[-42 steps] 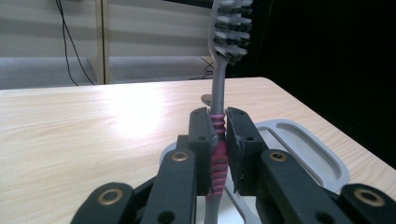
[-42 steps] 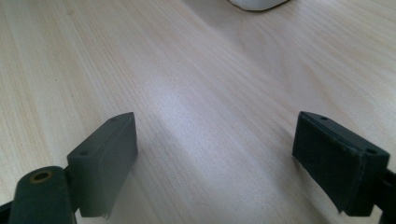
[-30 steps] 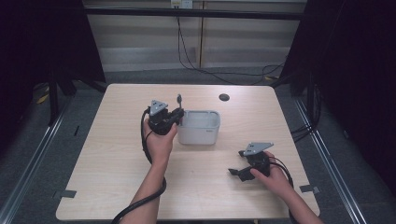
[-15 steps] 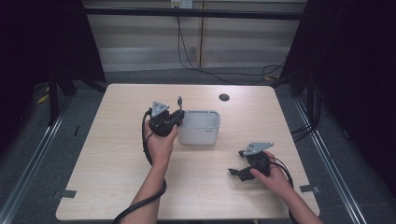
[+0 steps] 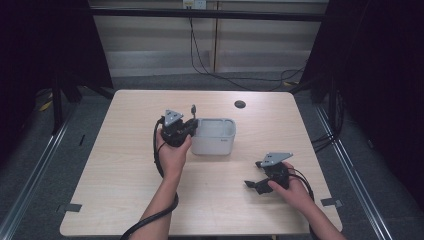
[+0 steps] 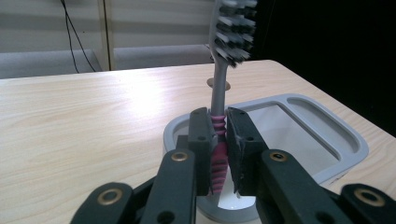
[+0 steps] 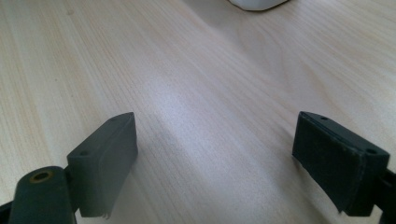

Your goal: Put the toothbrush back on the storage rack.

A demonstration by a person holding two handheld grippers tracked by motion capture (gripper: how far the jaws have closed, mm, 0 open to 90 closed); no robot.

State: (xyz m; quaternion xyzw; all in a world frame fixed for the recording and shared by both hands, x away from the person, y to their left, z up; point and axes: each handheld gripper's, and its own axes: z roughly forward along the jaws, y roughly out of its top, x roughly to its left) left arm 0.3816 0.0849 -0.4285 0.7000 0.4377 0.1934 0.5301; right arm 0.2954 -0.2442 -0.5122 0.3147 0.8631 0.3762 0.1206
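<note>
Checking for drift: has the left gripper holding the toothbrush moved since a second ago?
No. The left gripper stays beside the grey container's left end, toothbrush clamped.

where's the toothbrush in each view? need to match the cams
High view: toothbrush left of centre, upright in the left gripper, at the left edge of the grey container.
Left gripper view: centre, pink-ribbed handle clamped between the jaws, bristle head at the top edge.
Right gripper view: no toothbrush to point at here; open jaws over the wooden table.
Shared landmark: the grey container.
</note>
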